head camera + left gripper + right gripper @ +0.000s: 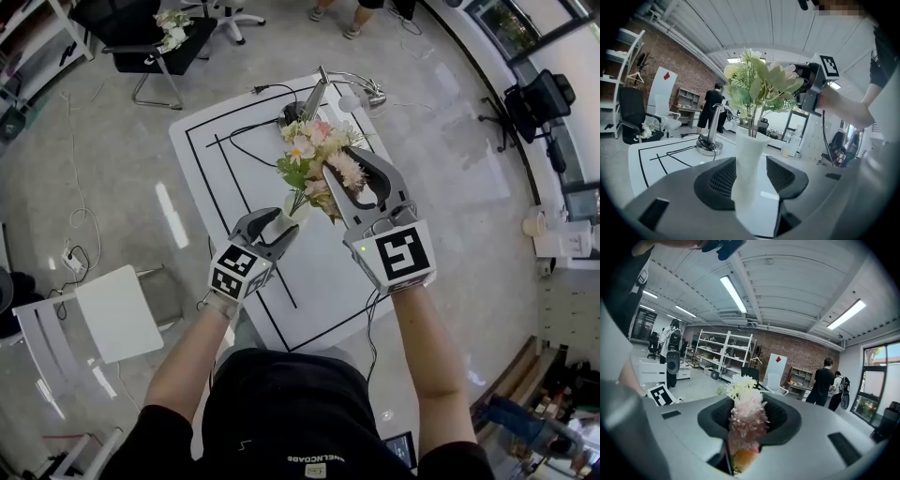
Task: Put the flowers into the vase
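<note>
Two claws, one bouquet going in

Over on the left, the left claw (275, 226) is clenched on the narrow waist of the white vase (749, 168), a steadying hold, by the look of it, so the mouth sits upright for the stems; at centre the flowers (316, 150) stand over that mouth, green stems already dipping into it, blooms fanned above; on the right, the right claw (345, 171) is clamped on the bunch among the blossoms, gripping from the side so the stems hang free to slide down. Now the blind spots: the vase's foot is cut off in the left gripper view, so whether it rests on the desk (202, 159) or is lifted, I cannot tell; how deep the stems sit is hidden inside the vase; pink blooms mask the right claw's pads in its own view.
</note>
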Demonstrator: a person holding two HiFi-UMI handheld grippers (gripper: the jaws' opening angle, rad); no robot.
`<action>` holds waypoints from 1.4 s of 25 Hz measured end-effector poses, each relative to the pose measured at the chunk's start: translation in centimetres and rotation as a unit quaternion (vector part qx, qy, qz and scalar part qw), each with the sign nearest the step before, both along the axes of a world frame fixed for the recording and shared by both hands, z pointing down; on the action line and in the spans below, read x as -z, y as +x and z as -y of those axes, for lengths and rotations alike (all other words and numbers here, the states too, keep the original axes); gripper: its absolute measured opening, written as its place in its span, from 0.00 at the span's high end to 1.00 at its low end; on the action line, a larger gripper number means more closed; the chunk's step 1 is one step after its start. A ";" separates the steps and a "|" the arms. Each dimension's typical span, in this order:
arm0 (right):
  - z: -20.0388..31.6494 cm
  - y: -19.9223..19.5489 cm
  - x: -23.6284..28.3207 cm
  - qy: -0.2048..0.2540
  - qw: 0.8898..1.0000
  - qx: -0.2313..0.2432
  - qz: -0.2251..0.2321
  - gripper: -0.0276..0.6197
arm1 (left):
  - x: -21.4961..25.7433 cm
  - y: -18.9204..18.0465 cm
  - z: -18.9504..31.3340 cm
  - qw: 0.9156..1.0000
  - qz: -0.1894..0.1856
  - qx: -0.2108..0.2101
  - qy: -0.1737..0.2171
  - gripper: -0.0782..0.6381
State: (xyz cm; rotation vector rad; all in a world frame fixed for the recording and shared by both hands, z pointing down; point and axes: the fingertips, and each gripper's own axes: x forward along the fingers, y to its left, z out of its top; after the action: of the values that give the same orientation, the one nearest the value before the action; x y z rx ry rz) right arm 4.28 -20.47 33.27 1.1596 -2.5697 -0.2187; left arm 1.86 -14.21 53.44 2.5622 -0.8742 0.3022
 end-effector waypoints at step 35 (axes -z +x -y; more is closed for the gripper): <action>-4.4 0.4 -4.9 -0.022 0.998 -0.031 0.053 0.49 | -0.5 -0.3 -1.2 1.000 0.003 0.000 -0.003 0.63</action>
State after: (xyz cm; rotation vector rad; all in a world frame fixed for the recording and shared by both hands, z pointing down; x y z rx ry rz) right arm 4.72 -16.05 38.15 1.2636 -2.6095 -0.0878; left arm 1.59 -13.04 53.98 2.5575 -0.8748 0.3130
